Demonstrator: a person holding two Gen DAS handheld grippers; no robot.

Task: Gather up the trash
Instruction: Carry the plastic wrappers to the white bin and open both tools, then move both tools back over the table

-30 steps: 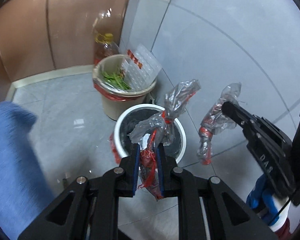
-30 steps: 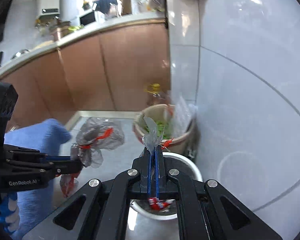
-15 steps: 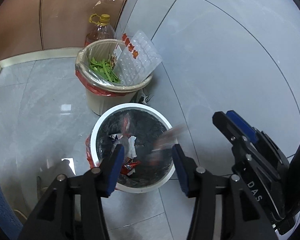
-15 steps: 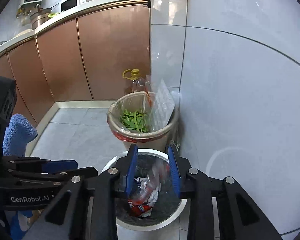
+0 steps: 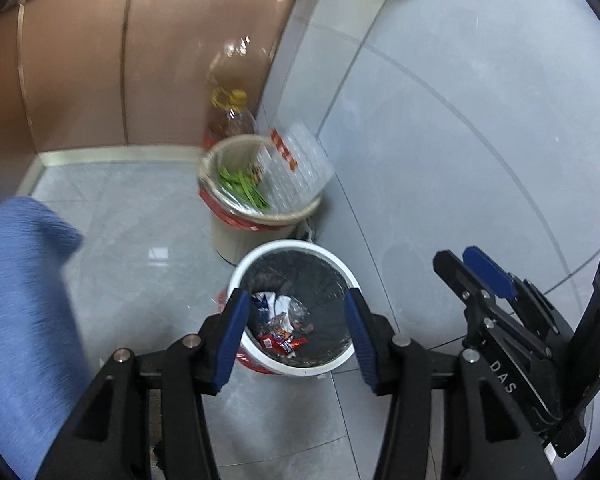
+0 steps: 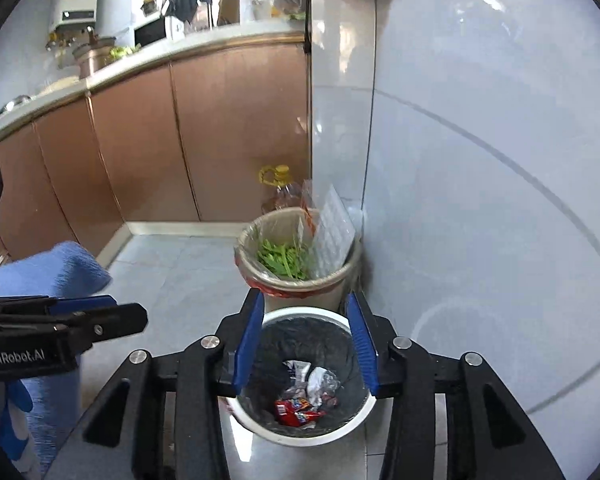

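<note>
We find both grippers' jaws wide and empty, left gripper (image 5: 296, 312), right gripper (image 6: 306, 320). Between them sits the white bin (image 6: 300, 438) holding bagged trash (image 6: 300, 404). Beyond, a beige bin (image 6: 340, 280) holds greens (image 6: 284, 258).

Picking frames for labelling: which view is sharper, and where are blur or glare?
Left wrist view: motion blur smears the cabinet, oil bottle and beige bin; the white bin is clearer. Right wrist view: sharper overall, white bin contents legible, with glare on the wall tile. Fisheye bends lines in both.
</note>
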